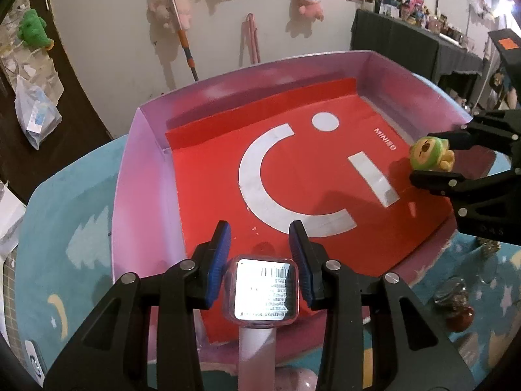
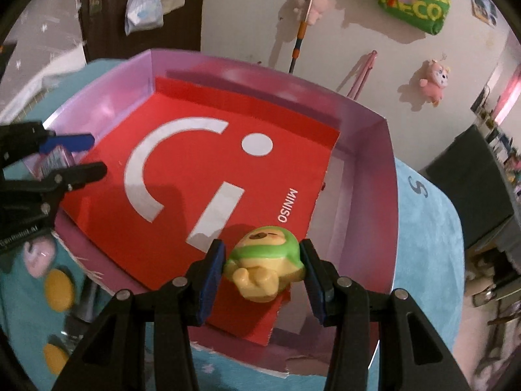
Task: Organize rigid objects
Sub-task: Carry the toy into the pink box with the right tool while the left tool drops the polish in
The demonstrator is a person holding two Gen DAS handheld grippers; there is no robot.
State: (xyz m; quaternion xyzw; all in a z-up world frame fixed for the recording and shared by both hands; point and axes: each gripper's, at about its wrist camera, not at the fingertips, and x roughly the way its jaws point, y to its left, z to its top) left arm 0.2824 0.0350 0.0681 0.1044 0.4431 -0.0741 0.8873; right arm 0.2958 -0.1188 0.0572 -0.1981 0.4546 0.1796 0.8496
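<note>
Your right gripper (image 2: 263, 280) fingers clamp the toy figure (image 2: 265, 270) above the tray (image 2: 364, 228); your left gripper (image 1: 260, 260) fingers flank the clear box (image 1: 265, 290), contact unclear. Rounded toy may slip sideways on release.

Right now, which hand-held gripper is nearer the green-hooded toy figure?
Right. The right hand-held gripper has the toy figure between its fingers; the left hand-held gripper is across the pink box, around a clear bottle.
</note>
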